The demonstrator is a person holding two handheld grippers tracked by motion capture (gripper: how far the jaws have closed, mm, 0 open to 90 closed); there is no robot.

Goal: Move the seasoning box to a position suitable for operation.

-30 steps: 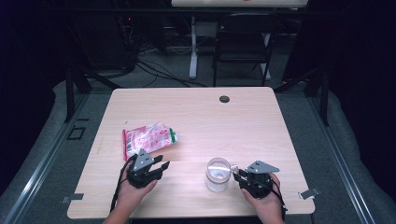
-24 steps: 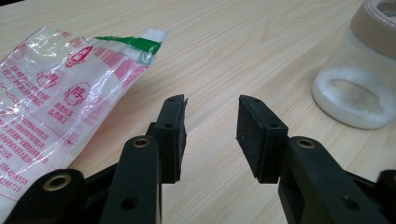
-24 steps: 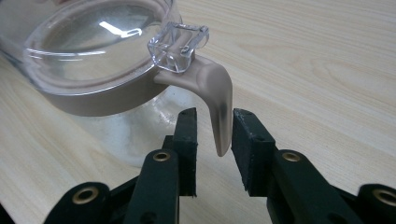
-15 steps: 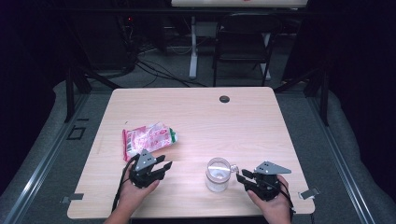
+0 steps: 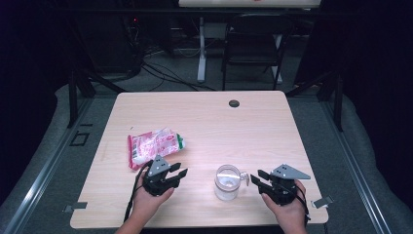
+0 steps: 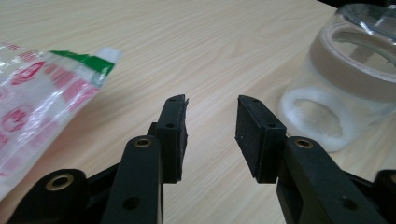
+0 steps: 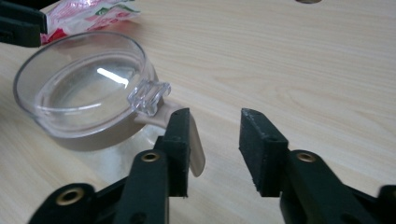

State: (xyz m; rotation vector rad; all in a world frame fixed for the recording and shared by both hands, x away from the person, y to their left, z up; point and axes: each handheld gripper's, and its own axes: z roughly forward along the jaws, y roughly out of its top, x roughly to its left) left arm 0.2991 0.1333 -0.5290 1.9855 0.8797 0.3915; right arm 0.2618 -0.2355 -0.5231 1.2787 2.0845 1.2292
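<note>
Desk (image 5: 204, 122): light wood top with rounded corners, standing on grey floor in a dark room; most of its surface is bare.
Chair (image 5: 253, 44): dark, standing beyond the far edge of the desk, next to a white post.
Bag (image 5: 153, 145): crinkled clear plastic with red and white print and a green end, lying flat toward the left edge of the desk, in its near half. In the left gripper view it fills the left side (image 6: 42, 98), its green end pointing toward the middle of the desk.
Jar (image 5: 228, 182): clear, with a clear lid shut on top and a tan band under the lid, standing near the near edge, right of the middle. In the right gripper view (image 7: 84, 88) a clear tab on the lid and a tan strap point toward that gripper. In the left gripper view (image 6: 345, 84) it stands to the right of the jaws, apart from them.
Left gripper (image 5: 176, 172): held in the left hand (image 5: 148, 202) close to the near edge, just beside the near end of the bag; jaws spread, nothing between them, over bare wood (image 6: 210, 133).
Right gripper (image 5: 257, 178): held in the right hand (image 5: 287, 212) near the near right corner, pointing at the jar; jaws parted and empty (image 7: 215, 149), the left jaw just beside the tan strap.
Hole cover (image 5: 234, 103): small dark disc near the far edge of the desk.
</note>
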